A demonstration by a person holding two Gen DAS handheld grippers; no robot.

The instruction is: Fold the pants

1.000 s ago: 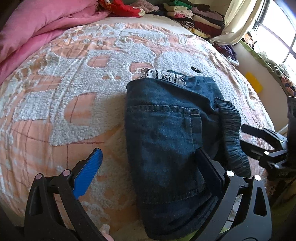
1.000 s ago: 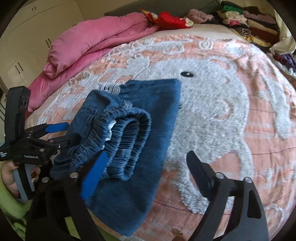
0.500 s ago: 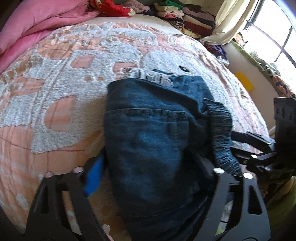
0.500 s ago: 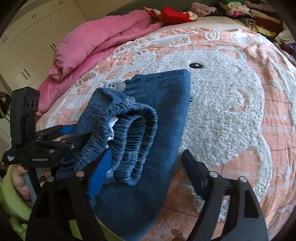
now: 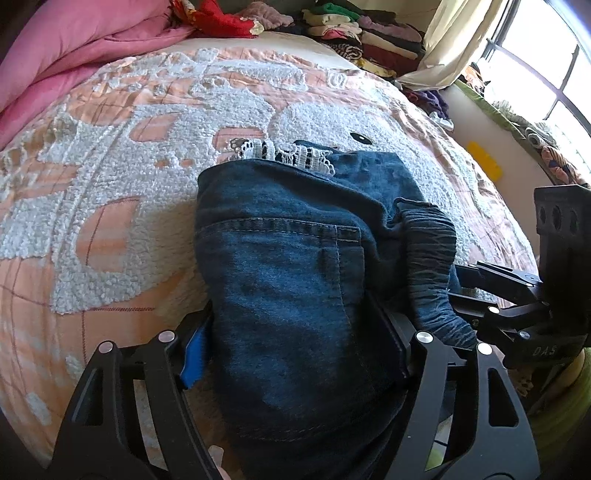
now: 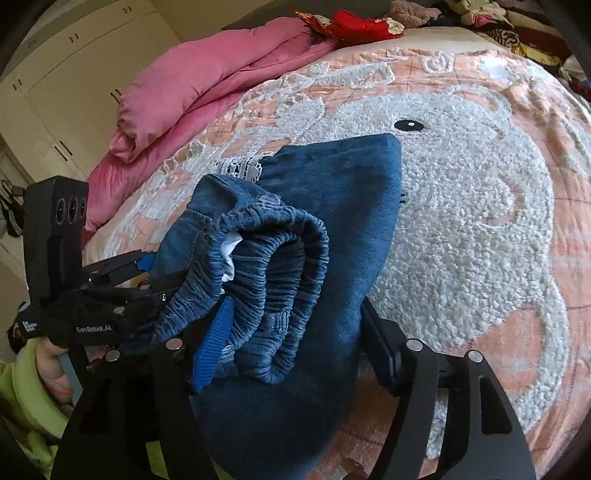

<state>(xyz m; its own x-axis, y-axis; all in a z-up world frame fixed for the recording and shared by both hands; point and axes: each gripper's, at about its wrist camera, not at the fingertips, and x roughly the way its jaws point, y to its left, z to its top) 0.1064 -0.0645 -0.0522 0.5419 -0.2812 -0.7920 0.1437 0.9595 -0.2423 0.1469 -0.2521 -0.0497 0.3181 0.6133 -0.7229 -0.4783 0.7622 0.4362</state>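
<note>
1. Left gripper [image 5: 295, 350] pinches the folded pants [image 5: 295, 266] from both sides, apparently to keep the bundle compact on the bedspread [image 5: 110, 206].
2. Right gripper [image 6: 295, 332] clamps the pants [image 6: 332, 206] at the elastic waistband [image 6: 273, 258] – layers stay stacked; likely ready to lift.

Folded pants [image 5: 295, 280] lying on bed [image 5: 110, 206]; quilt [image 5: 74, 44] behind at left, clothes stack [image 5: 369, 33] behind at right.

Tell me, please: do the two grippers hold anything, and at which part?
Both hold the folded denim pants. The left gripper clamps the near folded edge beside the pocket; the right gripper clamps the near end at the elastic waistband.
</note>
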